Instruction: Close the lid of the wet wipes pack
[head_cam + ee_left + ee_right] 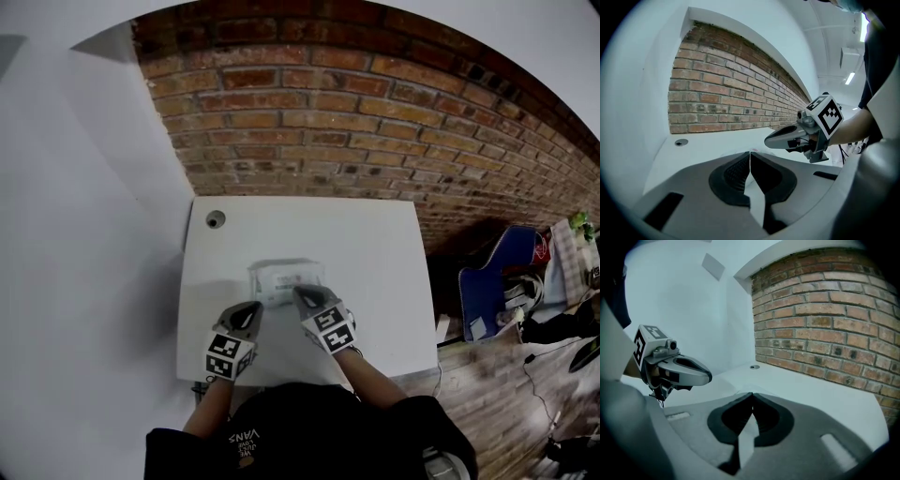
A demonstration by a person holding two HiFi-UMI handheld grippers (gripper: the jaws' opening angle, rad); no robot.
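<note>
The wet wipes pack point(285, 278) lies flat in the middle of the white table point(375, 244), white with a pale lid on top; I cannot tell whether the lid is up or down. My left gripper point(252, 309) is shut and empty, just in front of the pack's near left corner. My right gripper point(303, 294) is shut too, with its tips at the pack's near edge. In the left gripper view the jaws point(750, 153) meet at the tips, and the right gripper point(787, 138) hovers beyond them. The right gripper view shows closed jaws point(752, 394) and the left gripper point(679, 371) at the left.
A round cable hole point(216, 219) sits in the table's far left corner. A brick wall point(356, 122) stands behind the table and a white wall point(84, 234) to its left. Bags and cables point(525, 291) lie on the floor at the right.
</note>
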